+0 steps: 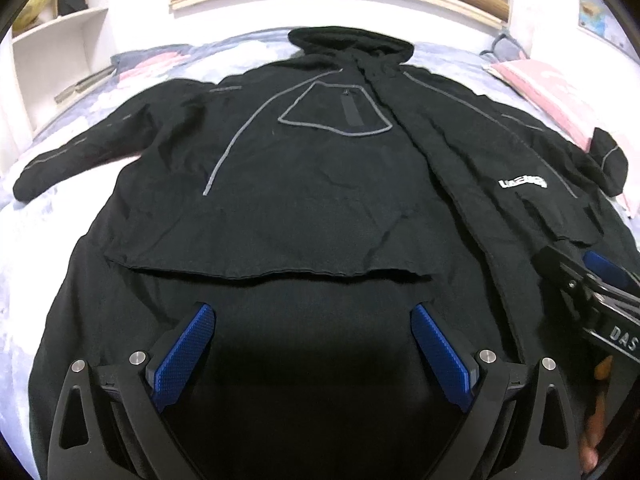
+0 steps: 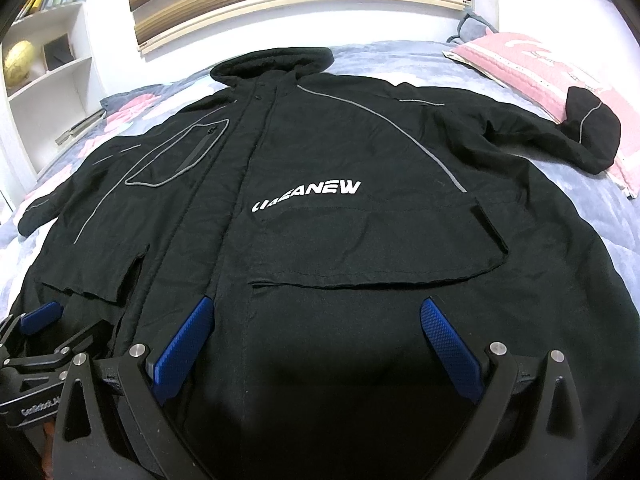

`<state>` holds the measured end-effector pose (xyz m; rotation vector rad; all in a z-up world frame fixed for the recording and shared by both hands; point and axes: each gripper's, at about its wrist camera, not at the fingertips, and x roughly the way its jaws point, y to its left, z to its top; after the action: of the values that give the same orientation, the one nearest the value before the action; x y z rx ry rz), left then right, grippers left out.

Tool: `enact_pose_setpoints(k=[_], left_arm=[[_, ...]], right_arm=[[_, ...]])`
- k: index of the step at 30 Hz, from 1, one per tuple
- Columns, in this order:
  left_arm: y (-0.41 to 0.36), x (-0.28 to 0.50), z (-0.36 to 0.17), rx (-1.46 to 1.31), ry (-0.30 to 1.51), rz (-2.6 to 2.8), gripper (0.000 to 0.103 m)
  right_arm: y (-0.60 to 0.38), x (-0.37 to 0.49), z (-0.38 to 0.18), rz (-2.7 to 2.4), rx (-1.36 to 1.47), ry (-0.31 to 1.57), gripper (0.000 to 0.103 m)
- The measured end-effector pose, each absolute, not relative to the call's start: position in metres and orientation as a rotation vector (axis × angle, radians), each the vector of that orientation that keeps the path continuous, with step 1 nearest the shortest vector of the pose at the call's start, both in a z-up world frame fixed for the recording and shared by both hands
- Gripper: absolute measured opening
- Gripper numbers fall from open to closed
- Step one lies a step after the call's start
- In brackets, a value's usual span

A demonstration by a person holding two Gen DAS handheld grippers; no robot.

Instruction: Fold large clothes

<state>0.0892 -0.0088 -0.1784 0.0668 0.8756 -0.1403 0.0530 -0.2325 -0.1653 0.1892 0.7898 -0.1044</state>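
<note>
Overhead, black jacket (image 2: 320, 168) flat, bed (image 2: 600, 216)

The jacket (image 2: 320, 208) lies flat on the bed (image 2: 560, 216), hood (image 2: 276, 64) at the far end, sleeves out to each side. The right cuff (image 2: 592, 136) rests on the pillow (image 2: 532, 68). Both grippers sit over the near hem, the left gripper (image 1: 312, 312) left of the right gripper (image 2: 316, 308).

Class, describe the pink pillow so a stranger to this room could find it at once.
Start at the bed with the grey-blue floral quilt, where a large black hooded jacket lies spread flat. Follow the jacket's sleeve toward the right edge of the right wrist view: its cuff rests on the pink rectangular pillow, the only solid pink thing there.
</note>
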Motion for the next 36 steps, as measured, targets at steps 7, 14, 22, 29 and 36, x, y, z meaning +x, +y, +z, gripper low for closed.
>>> enact_pose_setpoints(k=[7,14,22,29,36], left_arm=[[-0.03,0.104,-0.12,0.124,0.908,-0.231,0.099],[-0.122,0.162,-0.022,0.174,0.921,-0.387,0.099],[-0.257,0.225,0.025,0.182,0.983,-0.608,0.099],[-0.352,0.284,0.01,0.253,1.049,-0.751,0.099],[-0.407,0.342,-0.069,0.353,1.158,-0.828,0.099]], right_arm=[[-0.245,0.058,-0.131,-0.097,0.228,0.92,0.103],[-0.354,0.078,-0.021,-0.272,0.311,0.87,0.102],[-0.53,0.088,0.037,-0.474,0.34,0.808,0.089],[-0.698,0.111,-0.006,-0.503,0.574,0.881,0.072],[-0.781,0.144,-0.078,-0.527,0.762,0.915,0.072]])
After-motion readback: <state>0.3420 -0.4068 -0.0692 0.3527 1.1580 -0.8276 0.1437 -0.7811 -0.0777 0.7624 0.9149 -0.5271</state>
